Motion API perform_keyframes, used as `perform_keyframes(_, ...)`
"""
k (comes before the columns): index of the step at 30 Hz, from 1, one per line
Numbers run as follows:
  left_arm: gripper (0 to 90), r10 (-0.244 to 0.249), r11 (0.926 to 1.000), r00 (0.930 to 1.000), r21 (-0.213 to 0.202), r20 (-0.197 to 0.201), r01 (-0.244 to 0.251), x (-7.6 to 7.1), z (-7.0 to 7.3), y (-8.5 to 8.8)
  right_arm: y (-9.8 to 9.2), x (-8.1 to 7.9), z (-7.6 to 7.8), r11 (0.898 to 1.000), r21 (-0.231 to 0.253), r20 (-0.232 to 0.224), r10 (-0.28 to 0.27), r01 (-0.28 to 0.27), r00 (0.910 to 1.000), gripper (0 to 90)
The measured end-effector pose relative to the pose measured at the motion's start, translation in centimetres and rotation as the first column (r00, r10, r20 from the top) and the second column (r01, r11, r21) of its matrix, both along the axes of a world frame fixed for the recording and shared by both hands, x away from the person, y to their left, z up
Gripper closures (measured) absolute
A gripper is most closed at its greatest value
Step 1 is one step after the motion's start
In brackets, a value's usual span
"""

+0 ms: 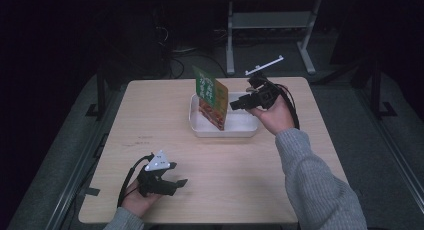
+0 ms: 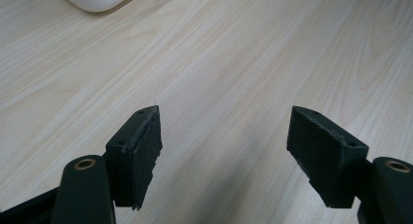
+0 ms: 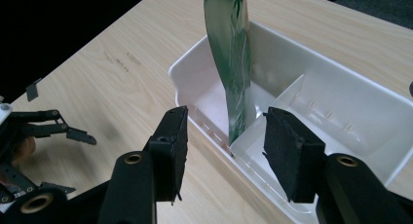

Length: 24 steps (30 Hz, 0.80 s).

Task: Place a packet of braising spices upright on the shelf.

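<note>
My right gripper [image 1: 235,104] hangs over the near wall of the white divided tray [image 1: 200,127], its jaws spread with nothing pressed between them. The green snack packet [image 1: 211,96] stands on edge inside the tray's left compartment, leaning, just beyond my pads. My left gripper [image 1: 176,183] rests low over the bare wooden table [image 1: 250,175], jaws spread wide and empty, well apart from the tray.

Dim, dark surroundings; soft shadows, slight blur
</note>
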<state>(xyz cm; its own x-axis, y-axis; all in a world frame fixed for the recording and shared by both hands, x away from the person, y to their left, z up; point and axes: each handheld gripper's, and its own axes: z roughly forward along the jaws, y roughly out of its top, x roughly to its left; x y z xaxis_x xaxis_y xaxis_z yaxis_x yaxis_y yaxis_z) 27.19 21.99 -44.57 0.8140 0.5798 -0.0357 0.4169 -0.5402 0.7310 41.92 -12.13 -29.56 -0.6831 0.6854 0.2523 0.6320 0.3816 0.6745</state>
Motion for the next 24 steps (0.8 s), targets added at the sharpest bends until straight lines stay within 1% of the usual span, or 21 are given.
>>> perform_keyframes(3, 28.2, 0.002, 1.0, 1.0, -0.002, 0.001, -0.002, 0.0, 0.0, 0.0, -0.2, -0.2, -0.2, 1.0, 0.0, -0.008, 0.001, -0.001, 1.0, 49.8)
perform_keyframes(5, 28.2, 0.002, 1.0, 1.0, 0.0, 0.0, -0.002, 0.0, 0.0, 0.0, -0.4, -0.4, -0.2, 1.0, 0.013, -0.008, 0.003, -0.003, 1.0, 49.7)
perform_keyframes(12, 28.3, 0.003, 1.0, 1.0, 0.003, 0.001, -0.003, 0.0, 0.0, 0.0, -0.8, -1.0, -0.9, 1.0, 0.021, -0.013, 0.015, -0.015, 0.9998, 49.4)
perform_keyframes(24, 28.2, 0.002, 1.0, 1.0, 0.005, 0.002, -0.002, 0.0, 0.0, 0.1, -1.4, -2.4, -2.2, 0.999, 0.021, -0.03, 0.03, -0.03, 0.9991, 48.8)
